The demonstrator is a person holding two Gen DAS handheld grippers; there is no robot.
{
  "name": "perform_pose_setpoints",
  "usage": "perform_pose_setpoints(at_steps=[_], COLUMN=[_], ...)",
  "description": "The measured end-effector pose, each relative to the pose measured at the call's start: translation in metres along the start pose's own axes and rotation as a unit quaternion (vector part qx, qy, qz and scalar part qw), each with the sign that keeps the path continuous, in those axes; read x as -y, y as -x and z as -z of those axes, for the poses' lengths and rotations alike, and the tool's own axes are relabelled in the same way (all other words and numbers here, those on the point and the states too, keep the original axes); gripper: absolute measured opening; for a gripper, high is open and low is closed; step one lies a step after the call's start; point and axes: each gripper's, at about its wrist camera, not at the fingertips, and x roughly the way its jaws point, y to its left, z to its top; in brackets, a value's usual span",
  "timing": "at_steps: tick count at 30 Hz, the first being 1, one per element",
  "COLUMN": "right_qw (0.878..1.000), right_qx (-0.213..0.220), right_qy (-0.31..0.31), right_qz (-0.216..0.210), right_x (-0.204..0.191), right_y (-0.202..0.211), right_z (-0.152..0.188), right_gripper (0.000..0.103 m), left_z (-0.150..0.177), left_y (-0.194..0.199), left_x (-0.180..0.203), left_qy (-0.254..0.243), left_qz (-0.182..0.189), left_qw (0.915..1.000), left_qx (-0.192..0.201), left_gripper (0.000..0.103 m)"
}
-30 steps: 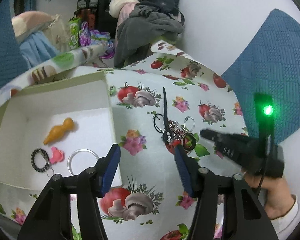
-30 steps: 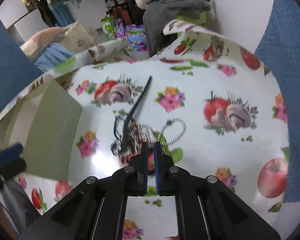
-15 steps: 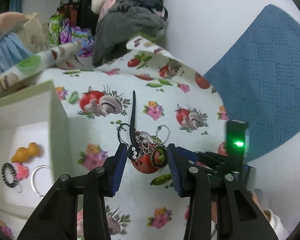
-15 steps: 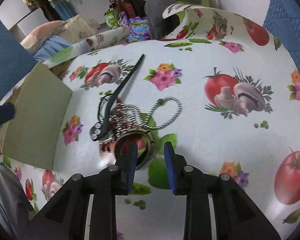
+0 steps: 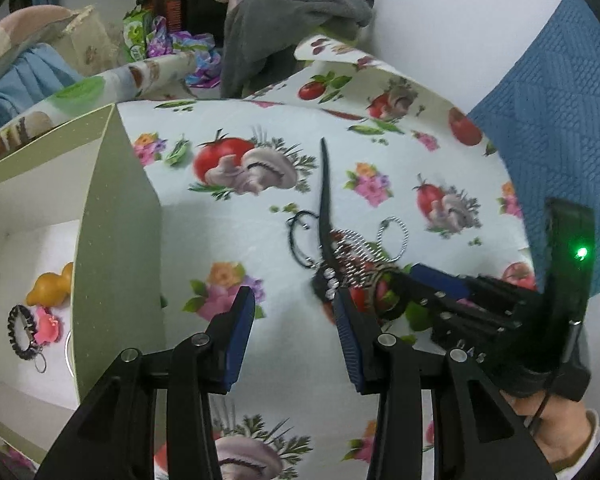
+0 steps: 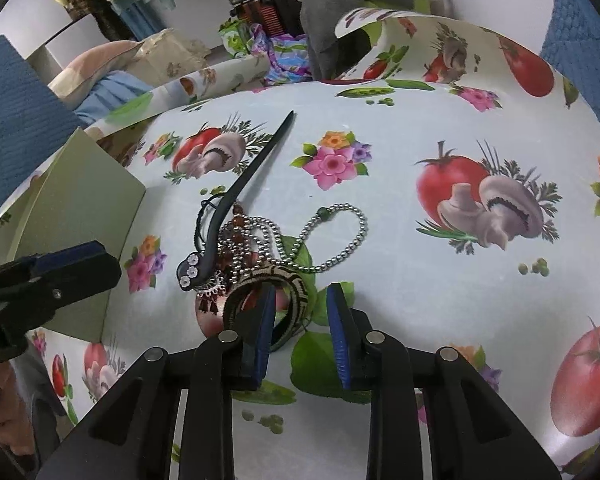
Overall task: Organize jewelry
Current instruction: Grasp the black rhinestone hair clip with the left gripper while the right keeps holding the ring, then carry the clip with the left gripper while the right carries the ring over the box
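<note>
A tangle of jewelry lies on the flowered tablecloth (image 6: 420, 128): a black hair stick (image 6: 236, 196) with rhinestones, a silver bead chain (image 6: 340, 248), red tasselled beads (image 6: 212, 300), a black cord (image 6: 202, 216) and a woven bangle (image 6: 298, 286). My right gripper (image 6: 300, 330) is open and straddles the bangle's near rim, its left finger inside the ring, pads not pressing. My left gripper (image 5: 294, 320) is open and holds nothing, its right finger (image 5: 346, 320) beside the hair stick's head (image 5: 328, 280). The right gripper's fingers (image 5: 440, 286) hide the bangle in the left wrist view.
An olive-walled box (image 5: 112, 216) stands left of the pile; it holds an orange gourd charm (image 5: 50, 288), a pink flower (image 5: 48, 328) and a black coil ring (image 5: 22, 336). Clothes (image 5: 292, 12) are heaped behind the table. A blue cushion (image 5: 560, 100) borders the right.
The left gripper came down from beside the box toward the pile and narrowed its jaws. The right gripper went from shut to open and sank onto the bangle.
</note>
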Motion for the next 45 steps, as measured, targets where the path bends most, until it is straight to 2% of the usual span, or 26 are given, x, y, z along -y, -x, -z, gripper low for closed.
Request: perform_pose_setpoints(at_steps=[3, 7, 13, 15, 20, 26, 28, 31, 37, 41, 45], right_qw=[1.0, 0.999, 0.999, 0.999, 0.998, 0.998, 0.998, 0.998, 0.997, 0.996, 0.995], right_qx=[-0.003, -0.005, 0.017, 0.019, 0.008, 0.004, 0.005, 0.005, 0.013, 0.027, 0.047], right_qy=[0.006, 0.024, 0.01, -0.003, -0.021, -0.025, -0.023, -0.023, -0.036, -0.042, -0.045], right_qz=[0.005, 0.027, 0.041, 0.044, 0.056, 0.063, 0.063, 0.064, 0.062, 0.071, 0.078], right_x=[-0.002, -0.007, -0.001, 0.004, 0.012, 0.016, 0.016, 0.016, 0.016, 0.014, 0.005], right_y=[-0.003, -0.007, 0.007, 0.012, 0.013, 0.012, 0.013, 0.013, 0.024, 0.04, 0.064], right_z=[0.0, 0.003, 0.001, 0.002, 0.007, 0.007, 0.006, 0.005, 0.002, -0.004, -0.016], right_gripper=[0.02, 0.007, 0.006, 0.006, 0.006, 0.006, 0.006, 0.006, 0.006, 0.006, 0.006], left_z=[0.0, -0.006, -0.015, -0.019, -0.031, -0.043, -0.042, -0.042, -0.044, -0.049, -0.055], left_y=[-0.001, -0.003, -0.02, -0.029, -0.048, -0.07, -0.076, -0.077, -0.056, -0.027, 0.008], left_x=[0.0, 0.008, 0.024, 0.028, 0.029, 0.028, 0.028, 0.027, 0.029, 0.027, 0.029], left_qy=[0.0, 0.0, -0.005, -0.009, -0.011, -0.018, -0.021, -0.022, -0.025, -0.02, -0.029], left_qz=[0.003, 0.024, 0.039, 0.034, 0.02, 0.0, -0.001, 0.0, 0.016, 0.035, 0.036], left_qw=[1.0, 0.9997, 0.9992, 0.9993, 0.9997, 0.9997, 0.9995, 0.9995, 0.9995, 0.9992, 0.9988], left_qx=[-0.001, 0.002, -0.005, -0.009, -0.009, -0.016, -0.022, -0.022, -0.008, -0.002, 0.015], left_gripper=[0.04, 0.04, 0.04, 0.033, 0.032, 0.022, 0.009, 0.008, 0.008, 0.008, 0.008])
